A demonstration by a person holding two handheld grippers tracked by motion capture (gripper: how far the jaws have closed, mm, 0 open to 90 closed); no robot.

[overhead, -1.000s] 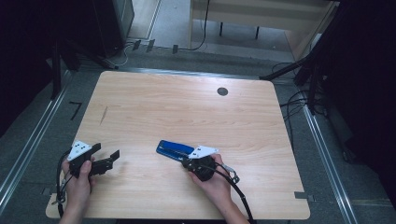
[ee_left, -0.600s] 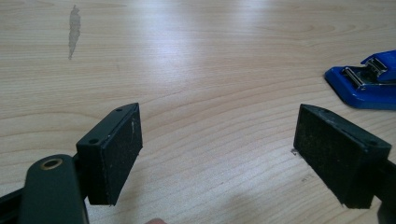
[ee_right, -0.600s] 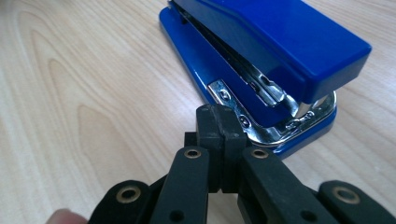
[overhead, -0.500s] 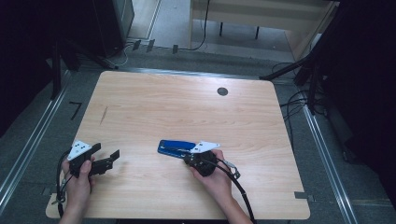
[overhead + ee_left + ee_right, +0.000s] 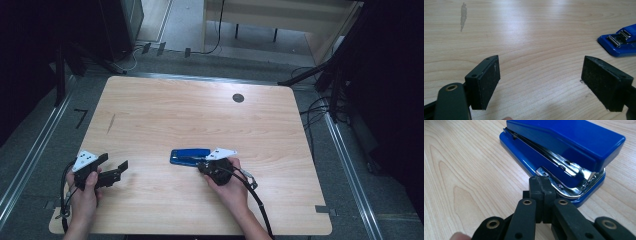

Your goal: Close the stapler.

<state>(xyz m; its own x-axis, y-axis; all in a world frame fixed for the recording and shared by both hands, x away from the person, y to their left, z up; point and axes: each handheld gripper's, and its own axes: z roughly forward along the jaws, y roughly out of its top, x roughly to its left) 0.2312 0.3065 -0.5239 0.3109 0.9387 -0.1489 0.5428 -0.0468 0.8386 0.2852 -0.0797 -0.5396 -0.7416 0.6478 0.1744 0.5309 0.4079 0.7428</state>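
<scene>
The glossy blue plastic stapler [image 5: 189,156] lies flat on the pale wooden table [image 5: 200,115], at six o'clock of centre. The right gripper [image 5: 541,181], jaws pressed together empty, touches its rear end; nothing is grasped yet. The left gripper [image 5: 116,168] waits wide open at eight o'clock.

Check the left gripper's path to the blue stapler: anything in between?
Nothing visible. Bare table lies between the open left gripper and the blue stapler; the right gripper sits shut at the stapler's far end.
</scene>
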